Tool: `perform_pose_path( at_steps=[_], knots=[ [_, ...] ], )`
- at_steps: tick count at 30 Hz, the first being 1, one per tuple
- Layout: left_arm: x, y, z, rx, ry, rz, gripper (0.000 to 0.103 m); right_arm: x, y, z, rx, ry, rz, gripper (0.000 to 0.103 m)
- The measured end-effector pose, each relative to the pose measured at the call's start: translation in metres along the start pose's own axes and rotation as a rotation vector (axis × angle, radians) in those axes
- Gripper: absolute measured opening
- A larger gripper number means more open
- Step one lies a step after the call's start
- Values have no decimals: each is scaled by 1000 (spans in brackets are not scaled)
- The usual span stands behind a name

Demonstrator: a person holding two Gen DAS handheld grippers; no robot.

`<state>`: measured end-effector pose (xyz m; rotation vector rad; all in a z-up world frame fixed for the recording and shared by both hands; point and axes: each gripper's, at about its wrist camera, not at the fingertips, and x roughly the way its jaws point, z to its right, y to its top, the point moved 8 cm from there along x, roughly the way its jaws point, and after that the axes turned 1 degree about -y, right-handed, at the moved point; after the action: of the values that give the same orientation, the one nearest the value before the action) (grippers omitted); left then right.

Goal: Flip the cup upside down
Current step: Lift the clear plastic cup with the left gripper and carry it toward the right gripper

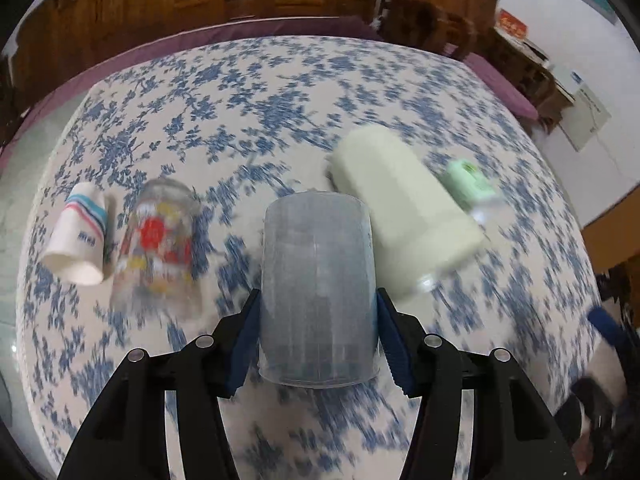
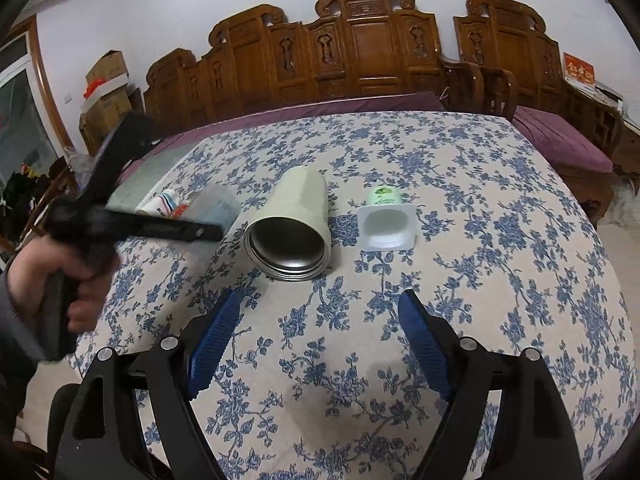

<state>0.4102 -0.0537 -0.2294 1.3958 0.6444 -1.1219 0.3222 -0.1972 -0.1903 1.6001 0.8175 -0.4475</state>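
My left gripper (image 1: 318, 308) is shut on a clear grey plastic cup (image 1: 318, 280), gripping its sides near the rim, base pointing away, above the floral tablecloth (image 1: 280, 100). The view is blurred by motion. In the right wrist view the left gripper (image 2: 200, 232) shows at the left, blurred, with the cup (image 2: 218, 204) in it. My right gripper (image 2: 320, 332) is open and empty above the tablecloth's near part.
A cream steel tumbler (image 2: 290, 224) lies on its side, mouth toward me. A green-and-white yogurt pot (image 2: 386, 220) lies right of it. A paper cup (image 1: 78, 236) and a printed glass (image 1: 160, 240) lie at the left. Carved wooden chairs (image 2: 360, 48) stand behind the table.
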Motion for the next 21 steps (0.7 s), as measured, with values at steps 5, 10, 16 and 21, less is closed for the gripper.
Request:
perform_pose_path(
  at_steps=[5,10,16,21],
  knots=[
    [-19,-34,23,22,-23,24,53,-18,-10,4,9,-10,12,84],
    [-20,-69,48,20,-56,19,53,-25,-18,10,16,-18,11,84],
    [0,-97,60,23,-62,-18,53,-26,-23,11,7,-29,1,84],
    [13,-103,59,33,-41,-39,53,-23,-27,7,-4,-33,-9,84]
  ],
)
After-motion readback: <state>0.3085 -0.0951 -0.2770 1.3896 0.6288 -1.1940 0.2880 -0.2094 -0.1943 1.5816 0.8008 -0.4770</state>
